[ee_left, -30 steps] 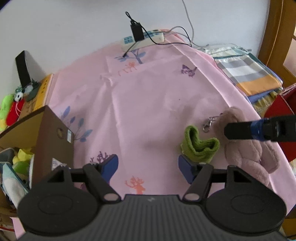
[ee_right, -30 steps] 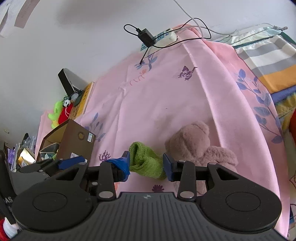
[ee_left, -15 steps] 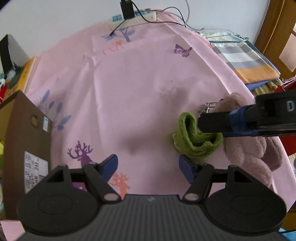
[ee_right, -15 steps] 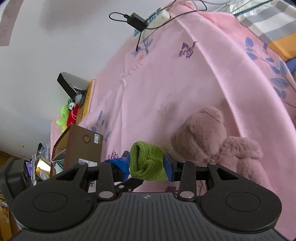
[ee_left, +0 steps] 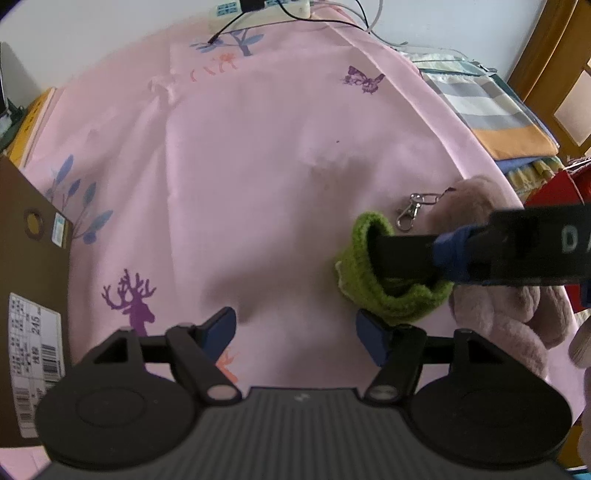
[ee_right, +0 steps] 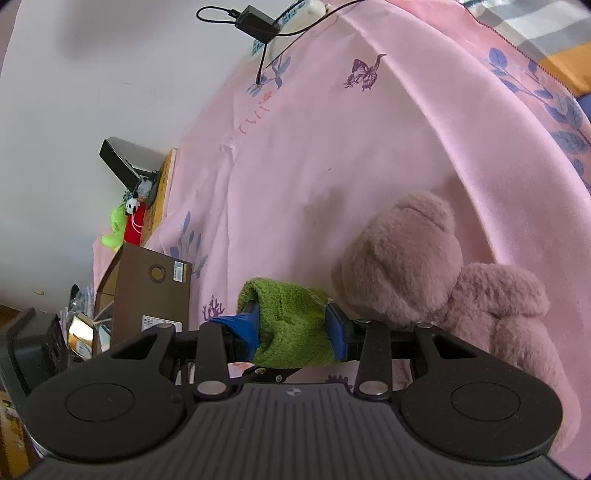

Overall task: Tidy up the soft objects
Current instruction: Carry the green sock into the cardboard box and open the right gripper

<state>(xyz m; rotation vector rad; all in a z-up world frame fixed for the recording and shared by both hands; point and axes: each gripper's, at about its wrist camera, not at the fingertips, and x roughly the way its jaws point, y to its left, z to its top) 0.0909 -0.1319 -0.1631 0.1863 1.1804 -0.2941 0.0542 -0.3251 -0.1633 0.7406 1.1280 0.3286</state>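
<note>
A green knitted sock [ee_right: 291, 325] lies on the pink sheet [ee_right: 332, 155] beside a pink plush bear [ee_right: 417, 258]. My right gripper [ee_right: 293, 328] has its fingers on either side of the sock, closing on it. In the left wrist view the right gripper's finger [ee_left: 402, 254] reaches into the sock's opening [ee_left: 388, 273], with the bear [ee_left: 495, 306] and its metal clasp [ee_left: 410, 210] behind. My left gripper [ee_left: 295, 332] is open and empty, just left of the sock.
A brown cardboard box [ee_right: 147, 291] stands at the left [ee_left: 29, 280]. A power strip with a charger [ee_right: 280, 22] lies at the far edge. Folded striped cloths [ee_left: 495, 118] are stacked at the right. Small toys [ee_right: 122, 225] sit by the wall.
My right gripper has moved onto the sock and narrowed around it. My left gripper has shifted forward and closer to the sock, staying open.
</note>
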